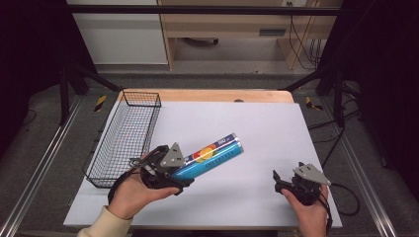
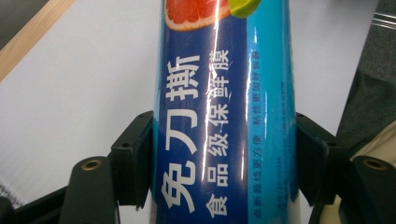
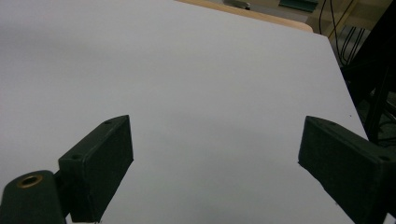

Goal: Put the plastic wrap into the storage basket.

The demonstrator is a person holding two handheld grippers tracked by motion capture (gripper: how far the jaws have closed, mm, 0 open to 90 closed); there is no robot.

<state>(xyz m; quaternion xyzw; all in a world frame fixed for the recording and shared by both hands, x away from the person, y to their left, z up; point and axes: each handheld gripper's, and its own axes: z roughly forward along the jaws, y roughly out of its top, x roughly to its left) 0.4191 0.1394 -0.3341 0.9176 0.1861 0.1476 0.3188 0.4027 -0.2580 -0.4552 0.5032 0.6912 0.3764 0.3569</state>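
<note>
Left gripper (image 1: pixel 184 170) clamps a blue roll (image 1: pixel 213 156); right gripper (image 1: pixel 281 180) idle and wide open.

At the table's (image 1: pixel 276 128) left edge stands a wire basket (image 1: pixel 126 136). Just right of it, the left gripper's jaws press on both sides of the roll's near end; the roll juts up and to the right, apparently lifted clear of the white sheet, though the high view leaves that uncertain. Its label shows white characters and fruit. Well apart at the right, the right gripper's jaws (image 3: pixel 212 168) stand spread over bare sheet, nothing between them.
</note>
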